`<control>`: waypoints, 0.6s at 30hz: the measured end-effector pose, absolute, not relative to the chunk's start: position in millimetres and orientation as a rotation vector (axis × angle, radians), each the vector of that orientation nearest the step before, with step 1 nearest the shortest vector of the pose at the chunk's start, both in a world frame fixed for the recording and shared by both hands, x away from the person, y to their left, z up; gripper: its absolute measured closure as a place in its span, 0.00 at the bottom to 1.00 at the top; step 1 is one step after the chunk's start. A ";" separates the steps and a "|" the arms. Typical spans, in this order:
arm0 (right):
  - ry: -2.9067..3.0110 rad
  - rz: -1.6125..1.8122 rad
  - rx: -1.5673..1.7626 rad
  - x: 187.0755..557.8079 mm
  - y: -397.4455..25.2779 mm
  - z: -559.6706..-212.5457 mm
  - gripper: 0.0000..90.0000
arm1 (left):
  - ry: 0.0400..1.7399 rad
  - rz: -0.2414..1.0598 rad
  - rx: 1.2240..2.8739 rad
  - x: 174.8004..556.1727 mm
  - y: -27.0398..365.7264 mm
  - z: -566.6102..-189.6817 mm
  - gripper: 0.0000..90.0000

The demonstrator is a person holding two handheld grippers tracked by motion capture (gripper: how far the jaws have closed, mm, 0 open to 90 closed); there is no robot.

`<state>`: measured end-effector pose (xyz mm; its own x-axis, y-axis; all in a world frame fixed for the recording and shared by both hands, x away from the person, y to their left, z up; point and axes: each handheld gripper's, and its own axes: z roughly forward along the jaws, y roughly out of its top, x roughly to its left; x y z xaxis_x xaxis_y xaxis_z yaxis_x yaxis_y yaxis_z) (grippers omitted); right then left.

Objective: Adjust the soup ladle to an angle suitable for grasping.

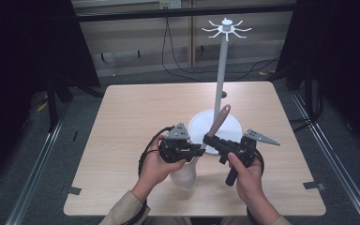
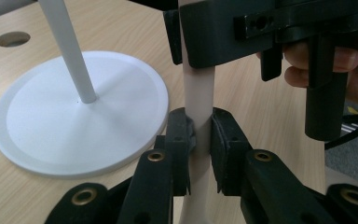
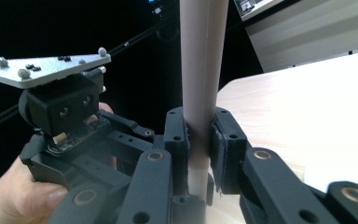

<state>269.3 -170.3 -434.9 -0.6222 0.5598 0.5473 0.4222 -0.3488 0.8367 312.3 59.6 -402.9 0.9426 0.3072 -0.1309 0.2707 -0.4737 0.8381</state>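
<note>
Spoon [image 1: 214,134] held above the surface [image 1: 131,117], both the left gripper [image 1: 201,151] and right gripper [image 1: 209,139] clamped on its handle, stand [image 1: 221,75] at 12 o'clock. Uneven pulls could twist it loose or knock the stand.

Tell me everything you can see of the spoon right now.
The spoon looks like matte beige plastic: a long, slim handle, darker at the upper end, and a pale bowl low near the table's front edge. It tilts up toward the white stand. Both the left hand-held gripper and right hand-held gripper clamp its handle.
</note>
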 end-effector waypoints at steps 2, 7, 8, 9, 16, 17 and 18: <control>1.731 2.132 1.314 269.5 -170.7 -433.8 0.87 | 0.408 0.039 2.074 312.2 59.7 -402.6 0.87; 1.736 2.121 1.279 269.3 -170.1 -430.8 0.87 | 0.415 0.020 2.050 311.9 58.9 -404.2 0.86; 1.737 2.123 1.273 269.5 -169.7 -430.7 0.87 | 0.413 0.018 2.045 311.8 58.9 -404.5 0.86; 1.734 2.121 1.270 269.5 -169.5 -430.6 0.87 | 0.411 0.018 2.040 311.5 58.5 -404.9 0.85; 1.745 2.078 1.219 269.9 -171.5 -426.5 0.87 | 0.439 0.027 2.010 314.3 63.6 -405.0 0.75; 1.739 2.079 1.210 269.9 -172.5 -426.0 0.87 | 0.453 0.037 2.002 315.1 66.4 -405.1 0.72; 1.739 2.075 1.200 269.8 -174.2 -424.8 0.87 | 0.463 0.037 1.996 316.0 68.9 -405.6 0.68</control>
<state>269.8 -174.2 -424.8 -0.6581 0.5975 0.4582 0.3467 -0.2997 0.8888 316.0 68.9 -405.6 0.9251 0.3371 -0.1751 0.3053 -0.3856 0.8707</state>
